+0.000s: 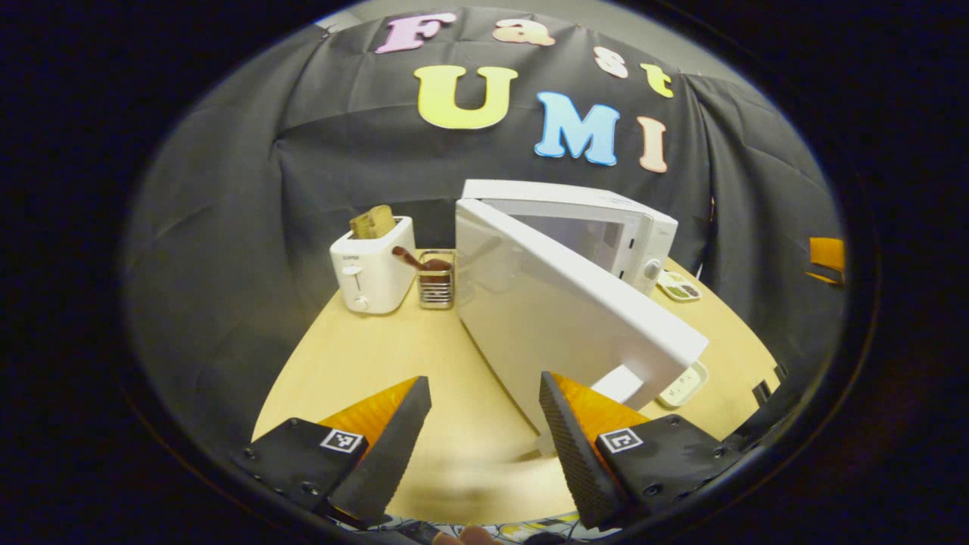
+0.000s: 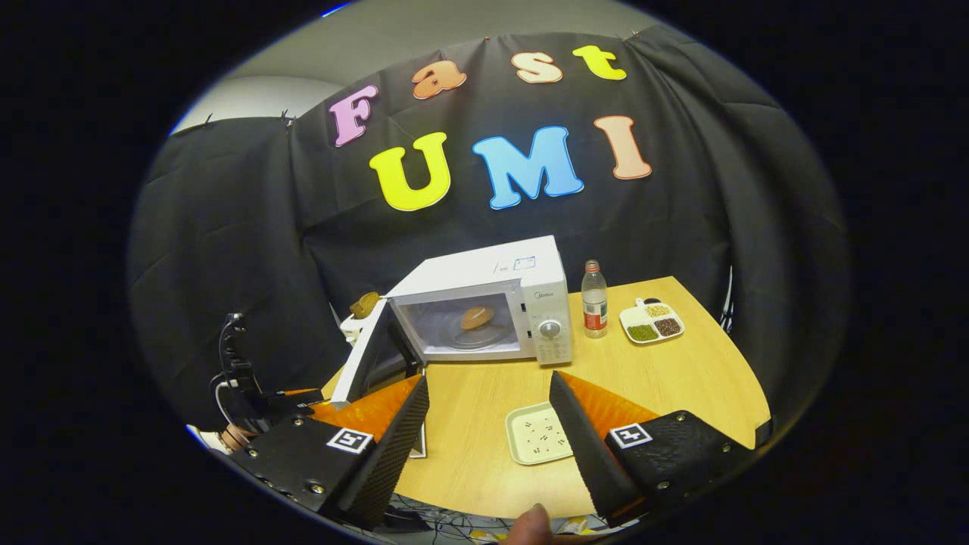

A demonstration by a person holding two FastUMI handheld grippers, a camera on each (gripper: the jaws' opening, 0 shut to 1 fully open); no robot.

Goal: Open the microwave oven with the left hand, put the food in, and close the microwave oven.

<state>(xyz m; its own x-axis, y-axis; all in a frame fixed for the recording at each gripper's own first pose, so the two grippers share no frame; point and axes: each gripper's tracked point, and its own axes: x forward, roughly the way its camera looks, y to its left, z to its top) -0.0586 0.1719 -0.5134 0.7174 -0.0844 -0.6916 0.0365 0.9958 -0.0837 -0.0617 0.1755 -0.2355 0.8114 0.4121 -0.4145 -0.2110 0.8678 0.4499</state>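
The white microwave (image 2: 492, 303) stands at the back of the wooden table with its door (image 2: 371, 352) swung wide to the left. A brown bun (image 2: 477, 316) lies on the turntable inside. In the left gripper view the door (image 1: 560, 318) reaches toward me, its free edge just beyond my right finger (image 1: 575, 446). My left gripper (image 1: 484, 424) is open with nothing between its fingers. My right gripper (image 2: 488, 431) is open and empty too, low over the table's front, above an empty square plate (image 2: 539, 443).
A white toaster (image 1: 372, 269) with bread in it and a wire utensil holder (image 1: 437, 280) stand left of the microwave. A bottle (image 2: 594, 299) and a compartment tray (image 2: 652, 320) of grains sit to its right. A hand (image 2: 231, 437) and cables show by the door.
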